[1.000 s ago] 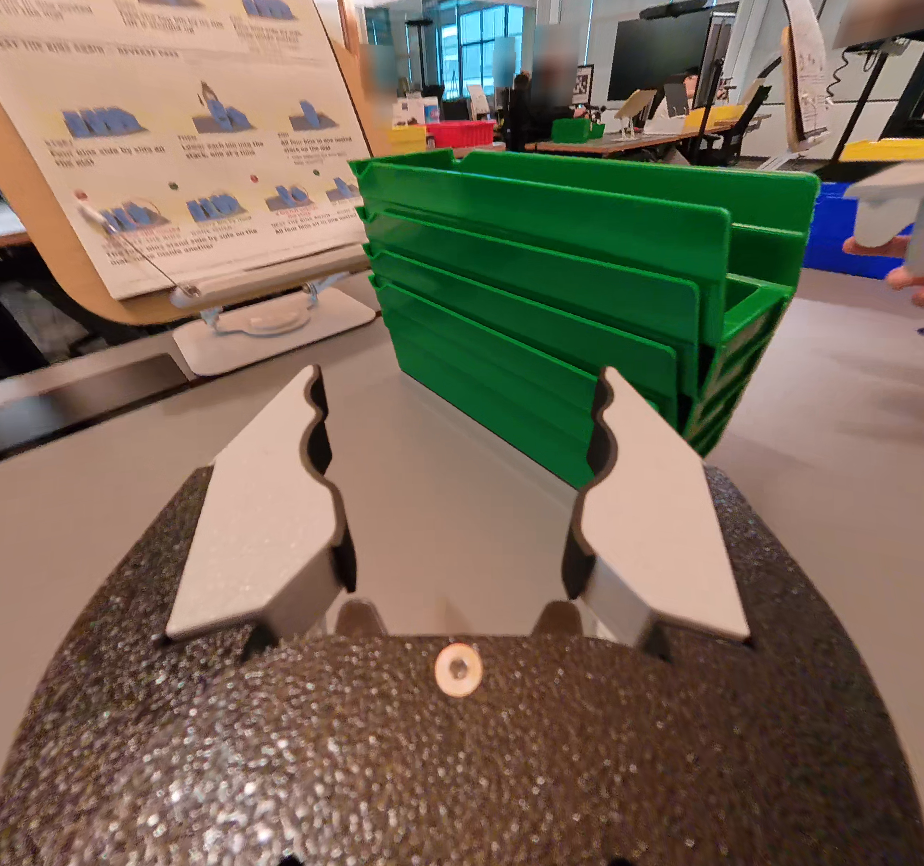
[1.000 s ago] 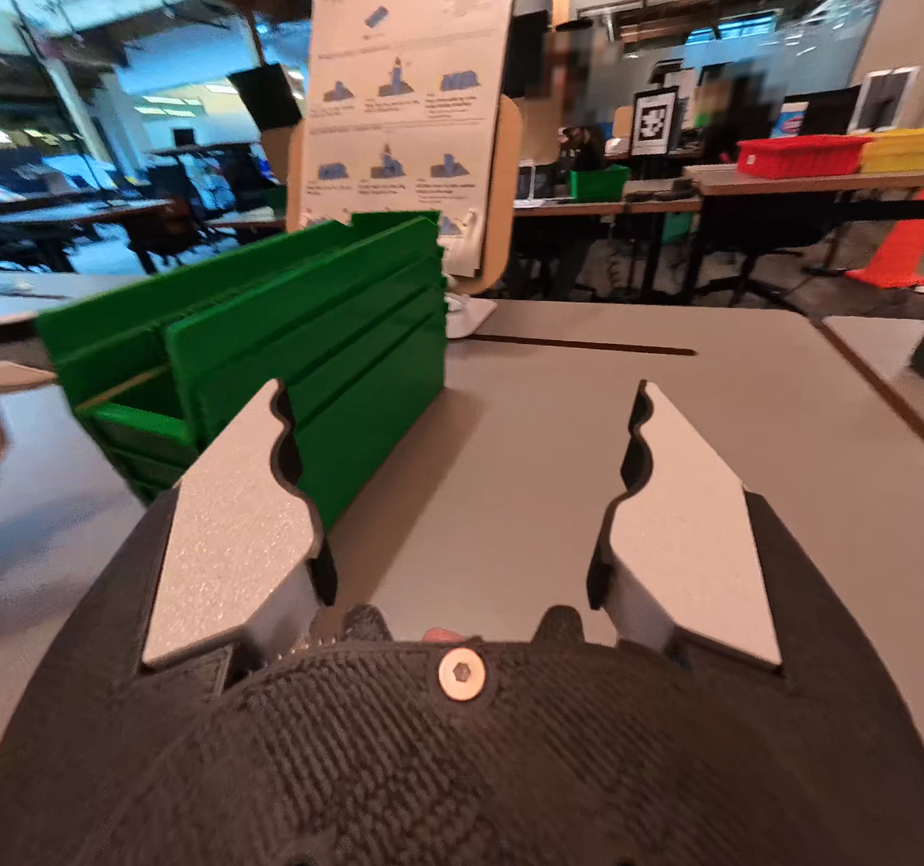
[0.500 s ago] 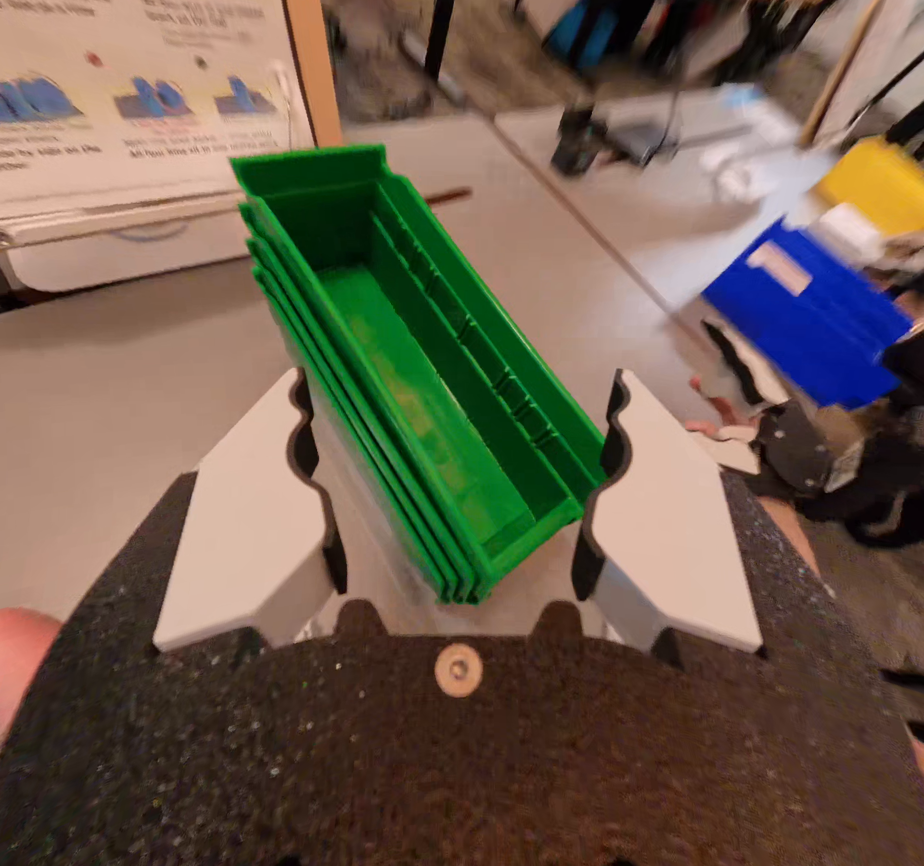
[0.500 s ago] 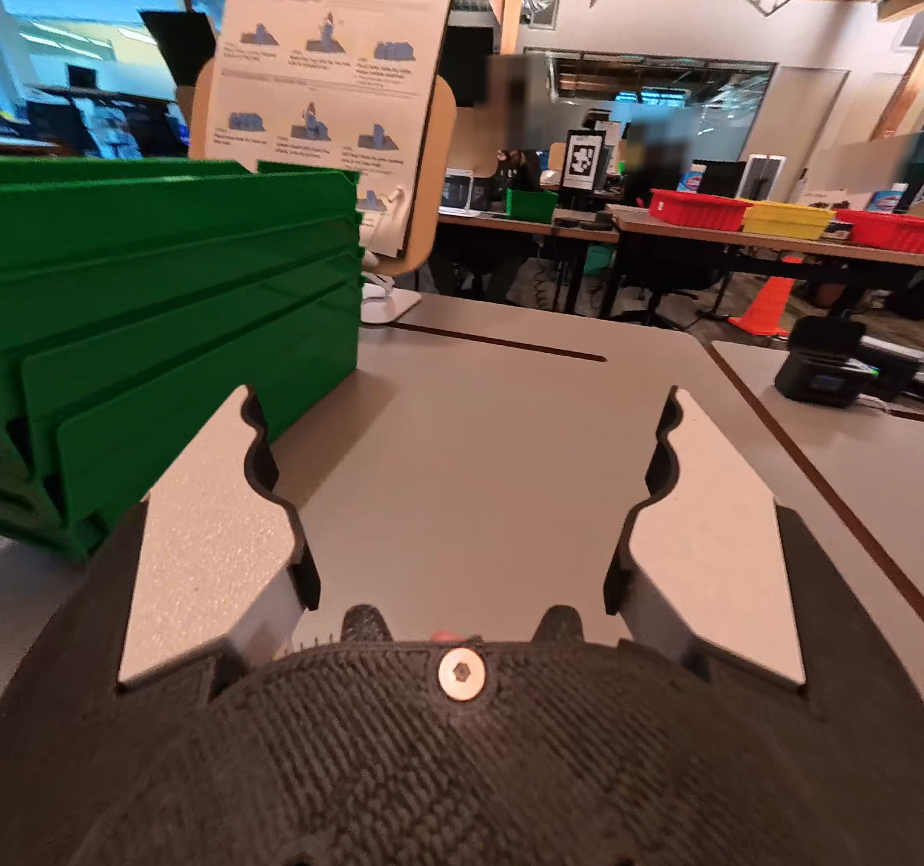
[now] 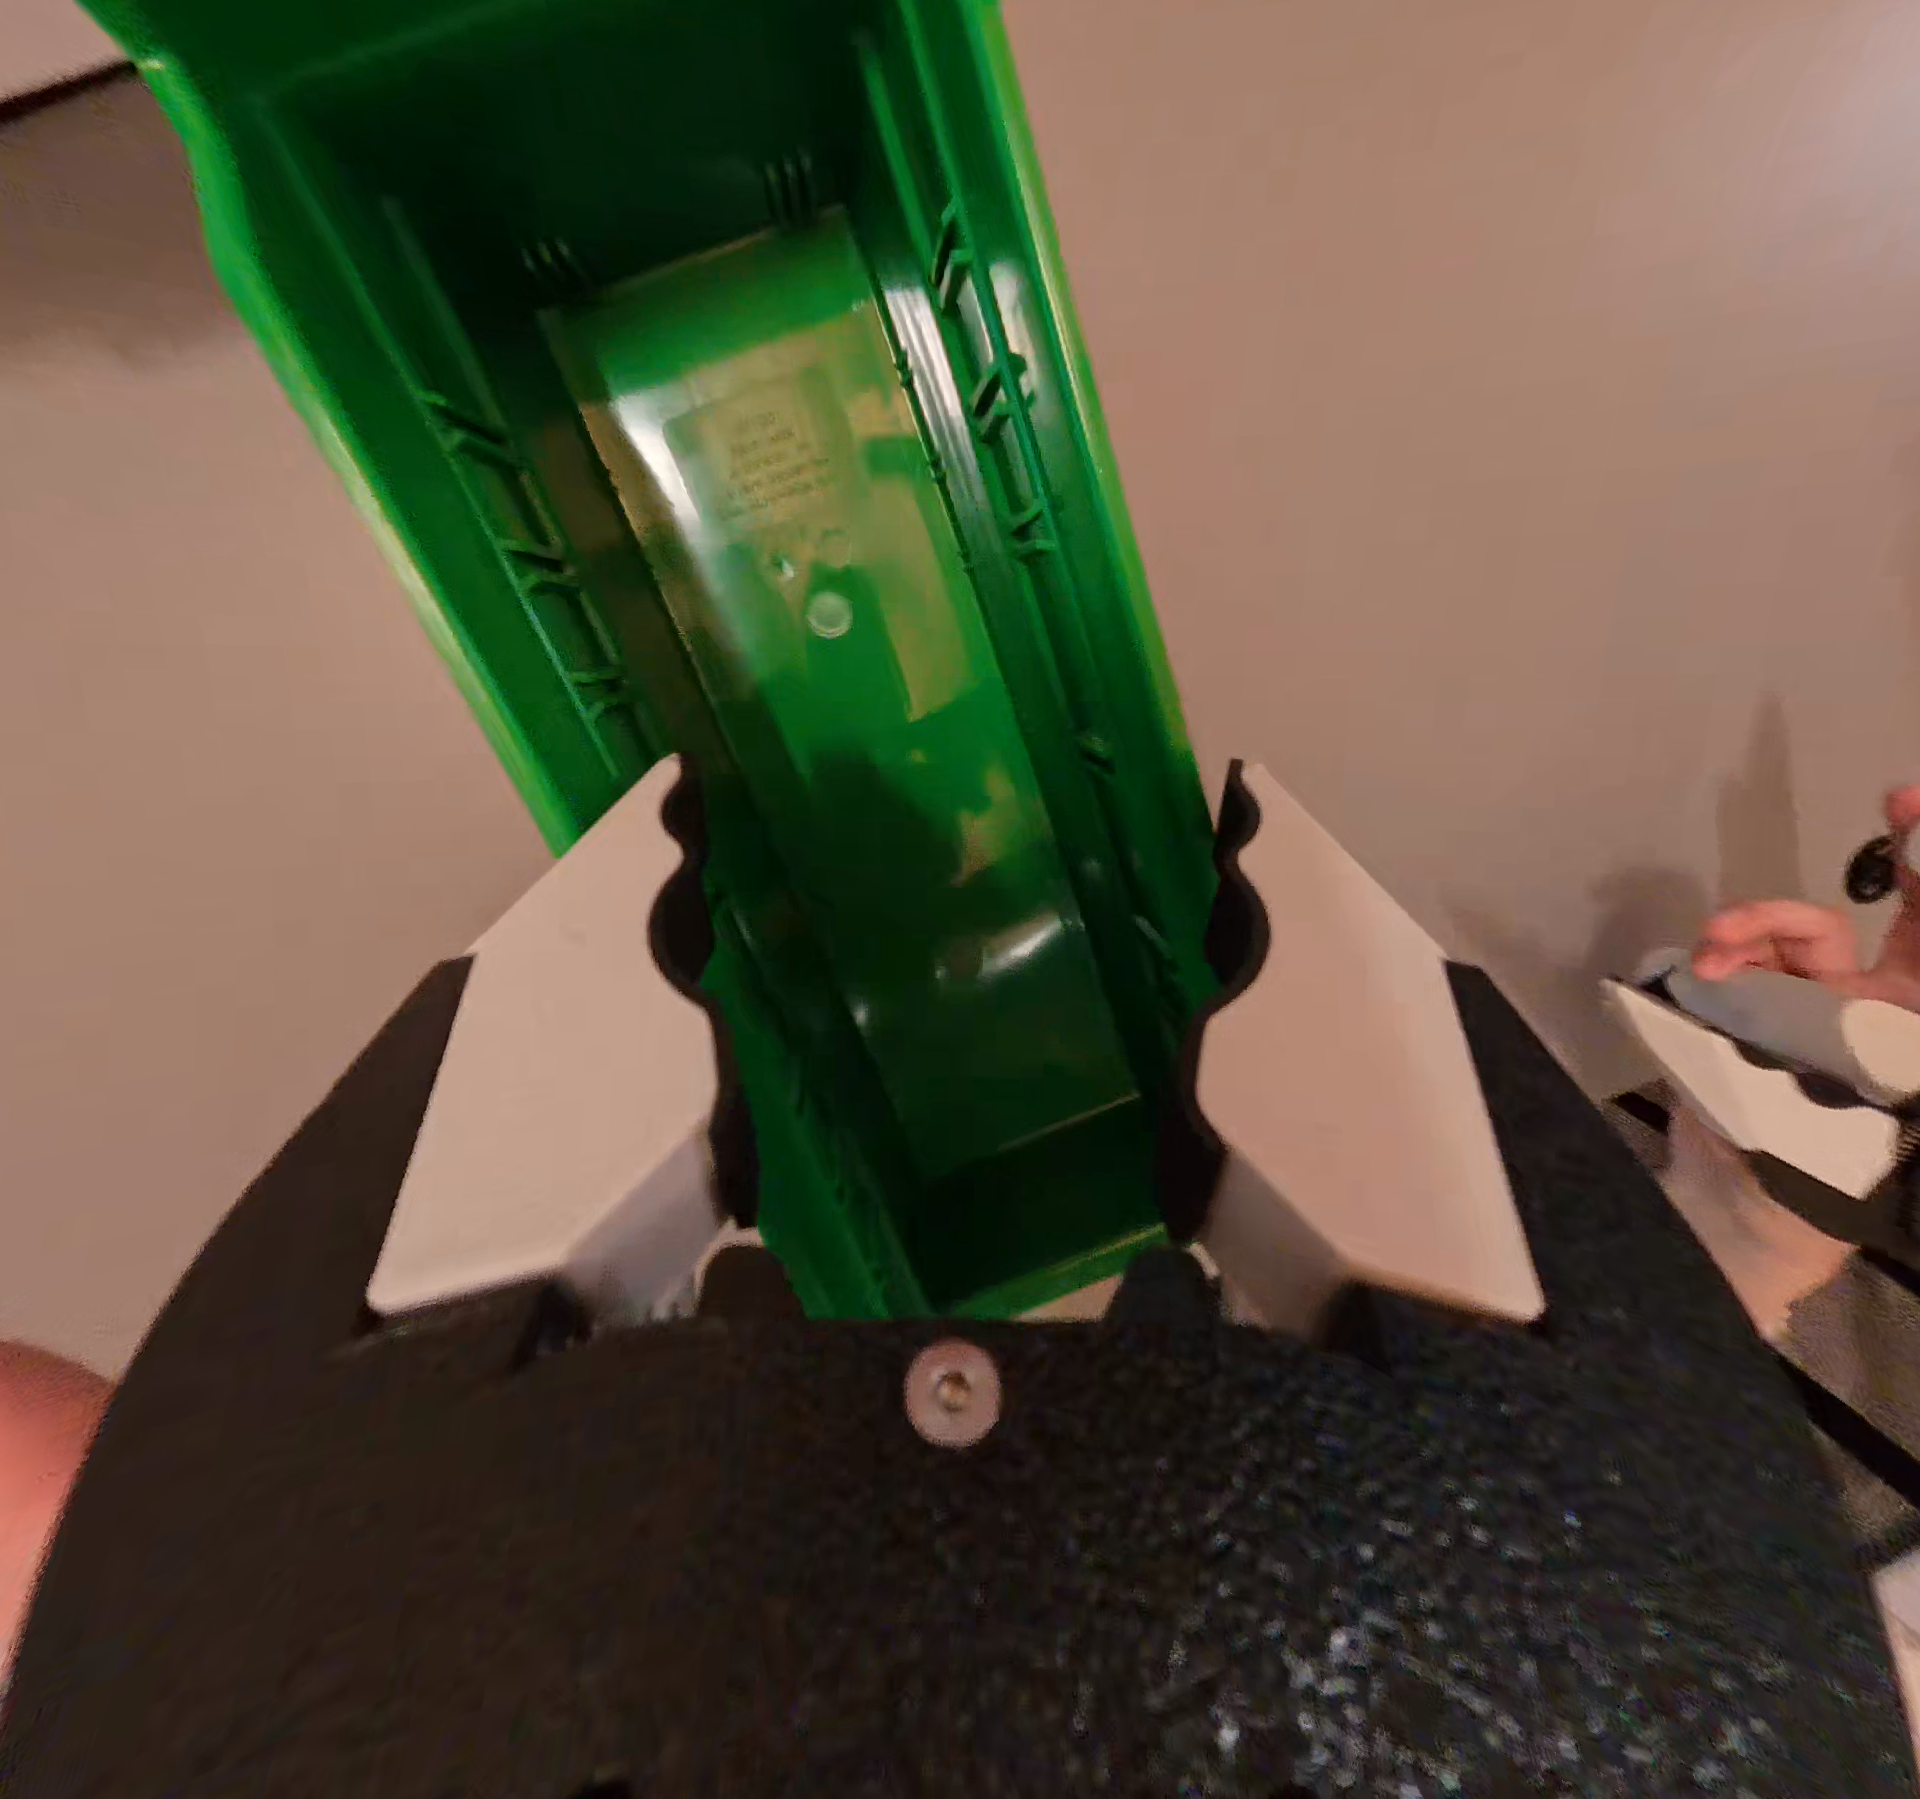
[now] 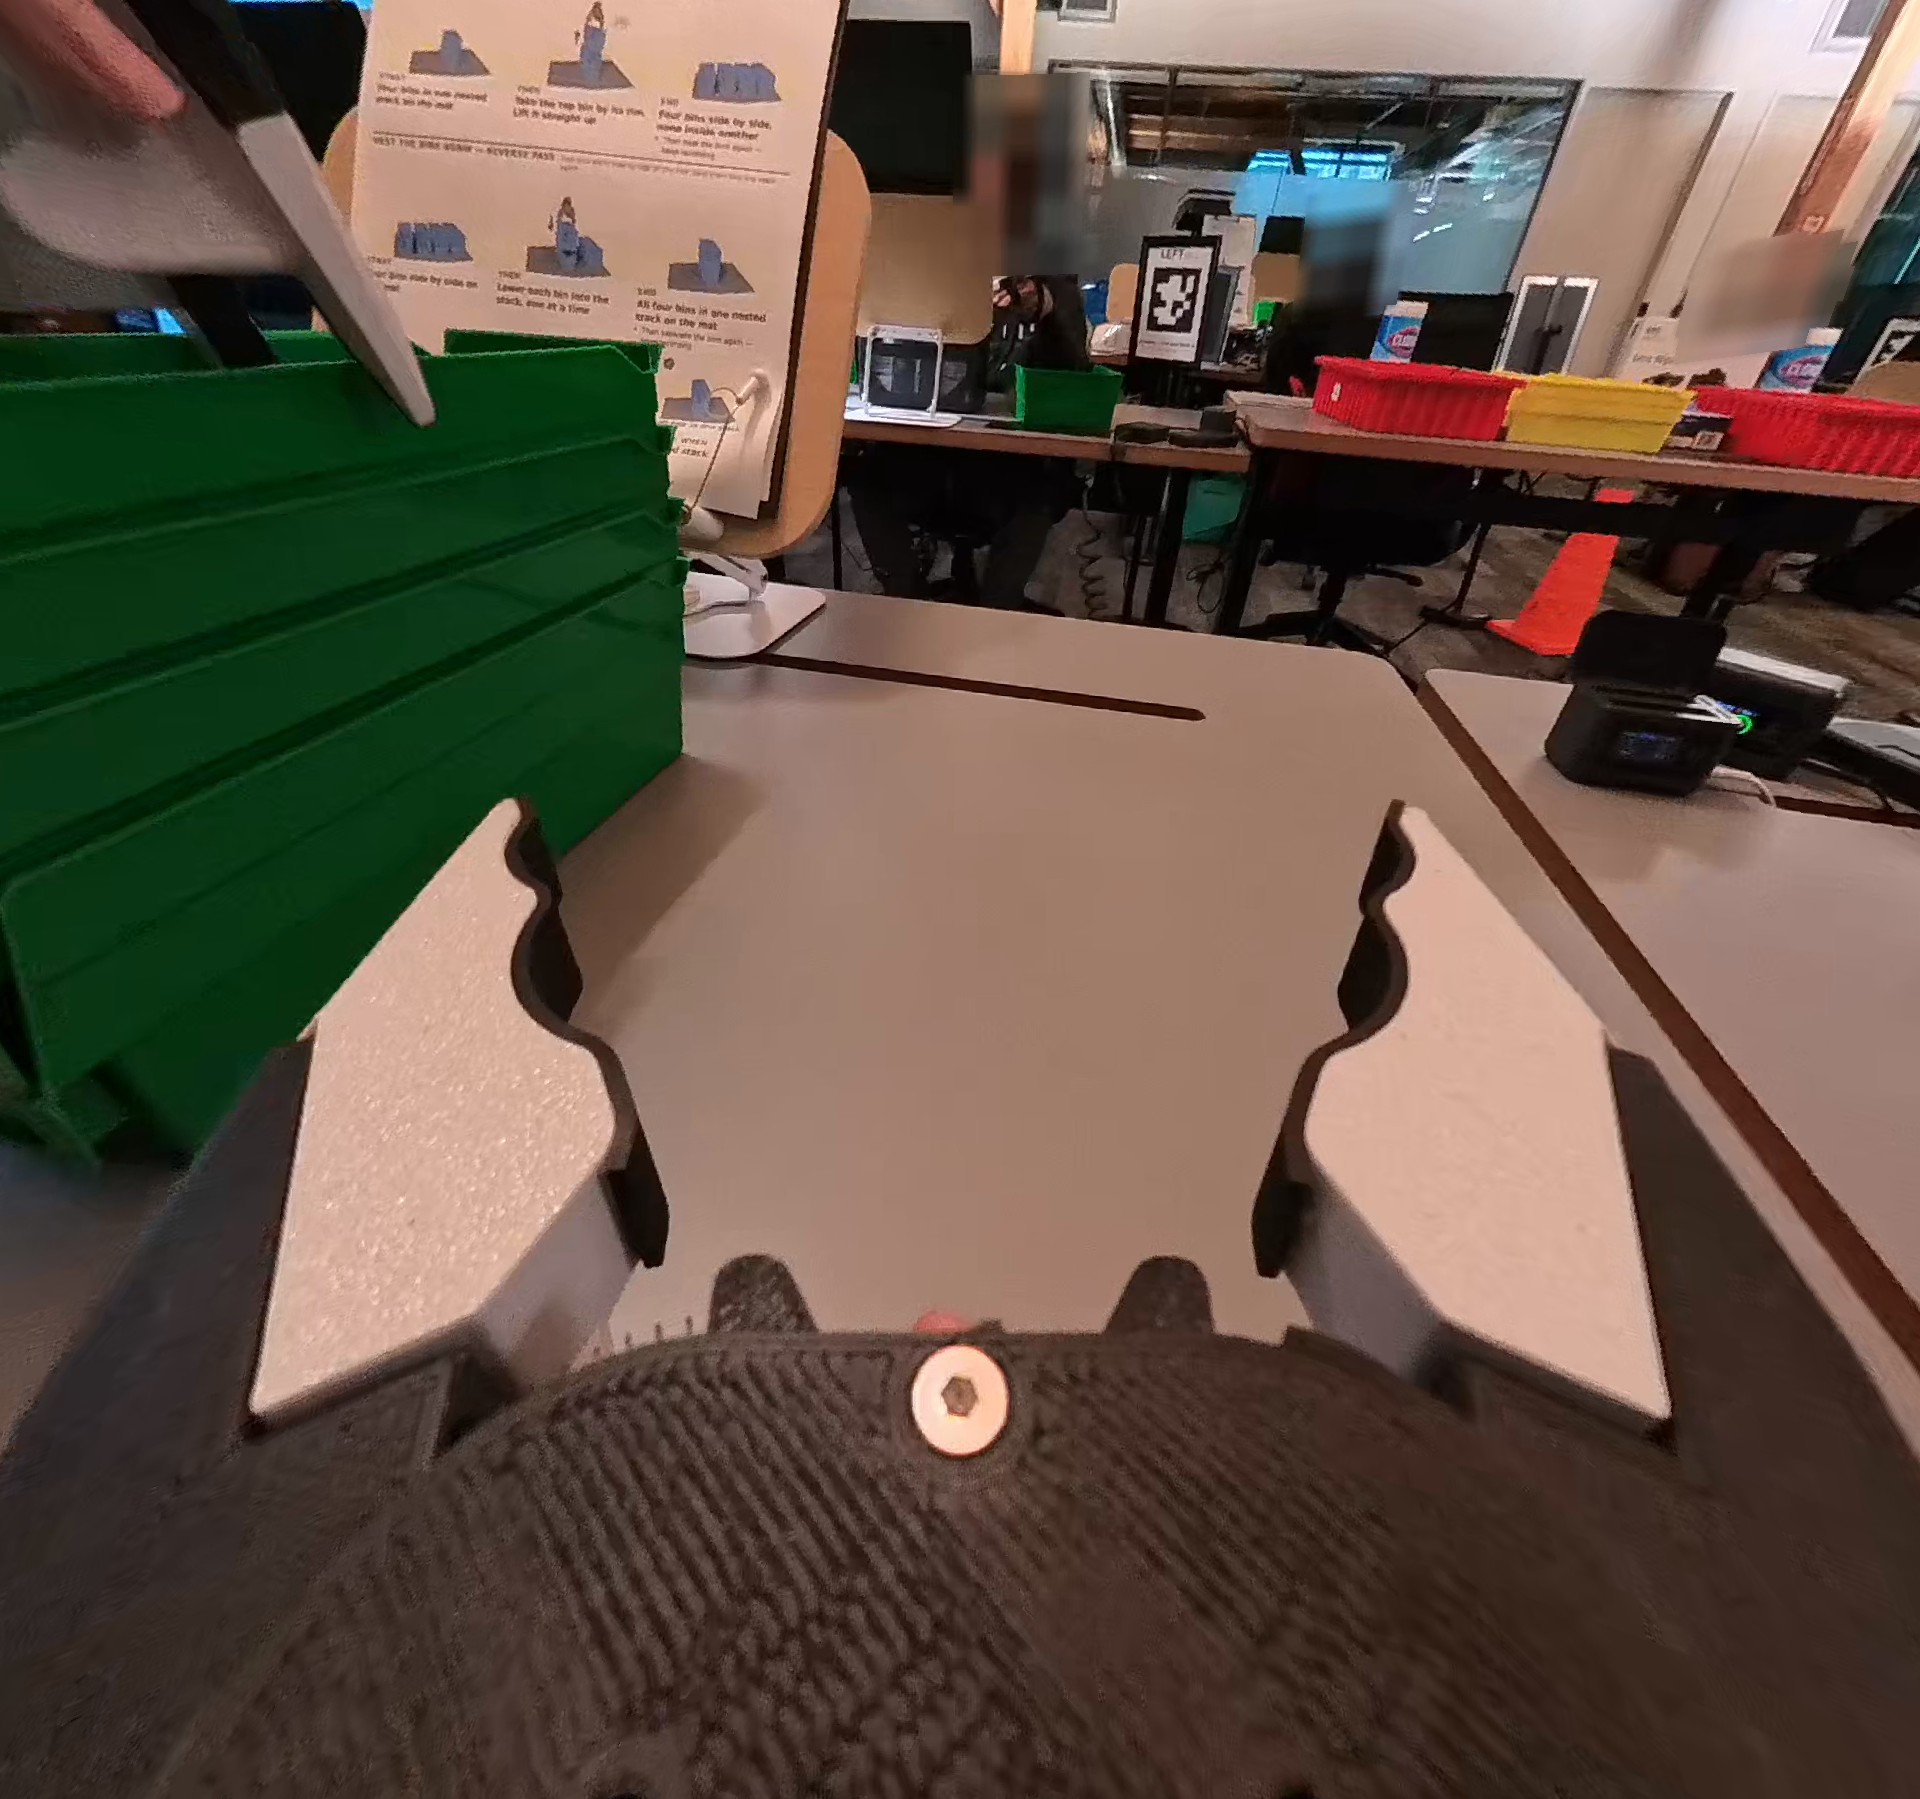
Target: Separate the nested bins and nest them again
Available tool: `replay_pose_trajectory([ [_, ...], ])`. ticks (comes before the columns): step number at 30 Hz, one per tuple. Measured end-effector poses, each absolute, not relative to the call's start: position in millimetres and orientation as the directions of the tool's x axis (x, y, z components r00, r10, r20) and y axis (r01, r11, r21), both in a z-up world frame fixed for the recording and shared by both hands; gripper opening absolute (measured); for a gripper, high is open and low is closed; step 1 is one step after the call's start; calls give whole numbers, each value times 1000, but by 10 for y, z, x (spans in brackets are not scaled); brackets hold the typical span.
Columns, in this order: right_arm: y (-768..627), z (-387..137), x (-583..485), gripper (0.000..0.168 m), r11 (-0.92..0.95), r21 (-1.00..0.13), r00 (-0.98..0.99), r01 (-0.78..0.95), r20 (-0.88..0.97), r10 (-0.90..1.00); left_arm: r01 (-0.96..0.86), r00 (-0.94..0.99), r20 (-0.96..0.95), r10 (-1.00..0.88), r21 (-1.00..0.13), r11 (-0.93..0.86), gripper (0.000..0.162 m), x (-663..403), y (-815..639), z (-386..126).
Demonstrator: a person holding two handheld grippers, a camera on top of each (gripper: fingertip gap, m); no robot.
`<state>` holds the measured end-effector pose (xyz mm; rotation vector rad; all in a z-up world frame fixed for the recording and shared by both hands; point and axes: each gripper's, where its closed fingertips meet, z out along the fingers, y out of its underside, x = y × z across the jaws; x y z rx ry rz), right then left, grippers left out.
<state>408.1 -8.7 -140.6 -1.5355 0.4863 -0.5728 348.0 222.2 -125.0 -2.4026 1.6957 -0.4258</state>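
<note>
left gripper (image 5: 951, 928) above the stack of nested green bins (image 5: 665, 399), pointed down into the top bin's open cavity; fingers (image 5: 582, 1053) spread wide, one outside each long wall near the short end, whether touching the walls not clear. no grip on the plastic to be seen. glossy bin floor visible between the ribbed inner walls. grey bench (image 5: 1455, 295) bare on both sides of the stack.

right gripper (image 6: 956, 1011) low over the bench (image 6: 987, 866), fingers (image 6: 436, 1105) set wide with nothing between them, just beside the long side of the green bins (image 6: 312, 658). stepped rims of four nested walls showing, stack upright, toward the bench's left side in this view. left gripper (image 6: 312, 274) seen coming down onto the top rim. instruction sheet (image 6: 603, 139) on a stand at the far edge behind the stack. small black device (image 6: 1652, 731) on the neighbouring bench to the right.
</note>
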Motion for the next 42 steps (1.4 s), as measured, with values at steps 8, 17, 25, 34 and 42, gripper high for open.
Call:
replay_pose_trajectory([
  [8,-51,-1427,4056,148,-39,-999,795,20,39,-606,-934,262,-116,-958,-279,-222,99,3440,2273,-932],
  [17,34,-1438,3979,149,-73,-997,807,32,69,-586,-924,341,-89,-936,-216,-316,110,3358,2316,-1125],
  [25,-4,-1452,4015,148,-56,-998,808,8,39,-588,-922,368,-59,-928,-148,-357,128,3318,2324,-1341],
  [34,3,-1522,4036,147,-76,-997,812,-10,36,-583,-930,366,-39,-930,-29,-365,131,3272,2286,-1447],
  [42,-12,-1536,4042,145,-83,-996,813,-13,38,-581,-926,370,-15,-929,74,-371,114,3214,2286,-1396],
])
